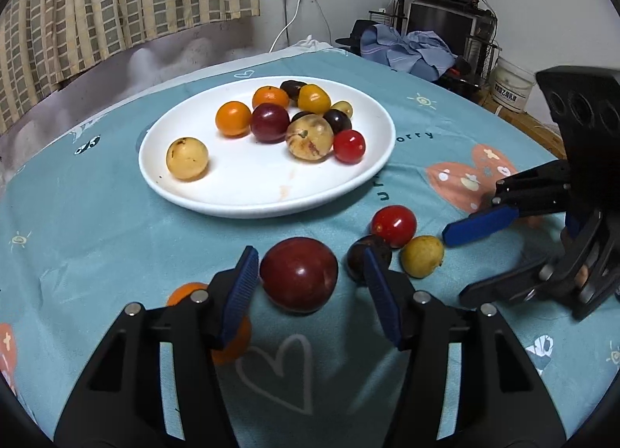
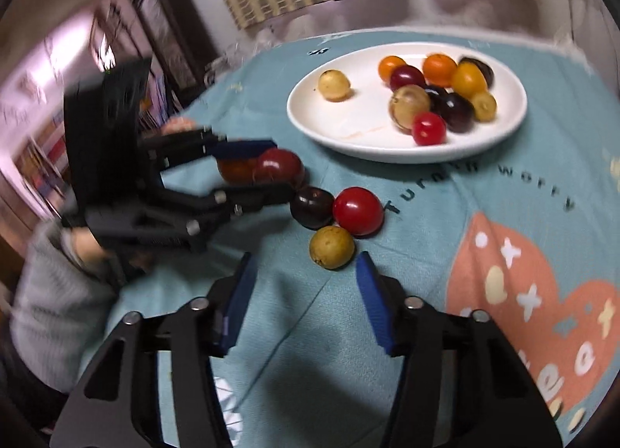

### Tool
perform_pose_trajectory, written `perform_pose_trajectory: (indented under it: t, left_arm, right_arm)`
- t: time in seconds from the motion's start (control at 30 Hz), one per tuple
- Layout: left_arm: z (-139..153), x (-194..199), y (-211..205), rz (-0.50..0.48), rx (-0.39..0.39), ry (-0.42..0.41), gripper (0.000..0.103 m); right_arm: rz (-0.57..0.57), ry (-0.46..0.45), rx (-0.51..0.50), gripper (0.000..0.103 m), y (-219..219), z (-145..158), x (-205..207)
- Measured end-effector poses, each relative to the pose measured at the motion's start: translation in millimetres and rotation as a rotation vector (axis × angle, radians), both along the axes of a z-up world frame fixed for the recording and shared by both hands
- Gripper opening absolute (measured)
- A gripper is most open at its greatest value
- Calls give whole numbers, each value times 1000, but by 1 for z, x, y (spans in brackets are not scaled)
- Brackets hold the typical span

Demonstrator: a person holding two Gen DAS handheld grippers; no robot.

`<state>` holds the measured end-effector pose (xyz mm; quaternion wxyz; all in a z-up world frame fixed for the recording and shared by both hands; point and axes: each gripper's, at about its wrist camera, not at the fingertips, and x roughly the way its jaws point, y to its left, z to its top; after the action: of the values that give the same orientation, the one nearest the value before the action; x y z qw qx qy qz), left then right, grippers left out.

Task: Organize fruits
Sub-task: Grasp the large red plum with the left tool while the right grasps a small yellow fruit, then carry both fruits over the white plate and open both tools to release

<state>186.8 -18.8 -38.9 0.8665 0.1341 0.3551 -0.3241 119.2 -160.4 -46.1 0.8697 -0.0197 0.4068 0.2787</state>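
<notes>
The left gripper (image 1: 310,277) stands wide open around a dark red plum (image 1: 298,273) on the teal tablecloth (image 1: 97,235), pads apart from it. The right gripper (image 2: 306,293) gapes empty just behind a yellow fruit (image 2: 331,247), beside a cherry tomato (image 2: 358,211). Beyond, a white plate (image 1: 232,192) holds the other fruits.

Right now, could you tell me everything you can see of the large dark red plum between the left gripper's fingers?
The plum is round, glossy, deep red and whole, the largest loose fruit. It rests on the teal tablecloth, short of the white plate, between the open fingers of the left gripper. Whether the fingers touch it cannot be told.
</notes>
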Motion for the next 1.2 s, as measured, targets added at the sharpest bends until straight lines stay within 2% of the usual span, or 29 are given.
perform_pose_trajectory:
  t: [0.17, 0.3, 0.43, 0.53, 0.63, 0.67, 0.77, 1.03, 1.2]
  left_arm:
    - [2, 0, 3, 8, 38, 18, 51]
    - [0, 3, 6, 40, 61, 8, 51]
    - [-6, -2, -14, -3, 147, -25, 49]
    - [-6, -3, -13, -28, 98, -12, 49]
    - [-4, -3, -7, -7, 16, -3, 48]
    - [-4, -4, -8, 4, 9, -6, 42]
    - [-3, -7, -6, 26, -17, 4, 42]
    - [-1, -19, -11, 108, 16, -32, 41]
    - [12, -21, -7, 143, -38, -43, 41]
  right_arm:
    - [-47, -5, -44, 33, 0, -9, 7]
    - [-53, 0, -48, 33, 0, -10, 10]
    - [-60, -4, -55, 29, 3, -10, 12]
    - [-71, -6, -52, 27, 1, -8, 13]
    - [-84, -17, -45, 27, -2, -5, 13]
    - [-89, -20, -44, 27, -3, -4, 12]
    - [-112, -33, -13, 27, -14, 5, 10]
    - [-138, -60, 27, 27, -24, 19, 5]
    - [-171, -98, 74, 27, -35, 33, 5]
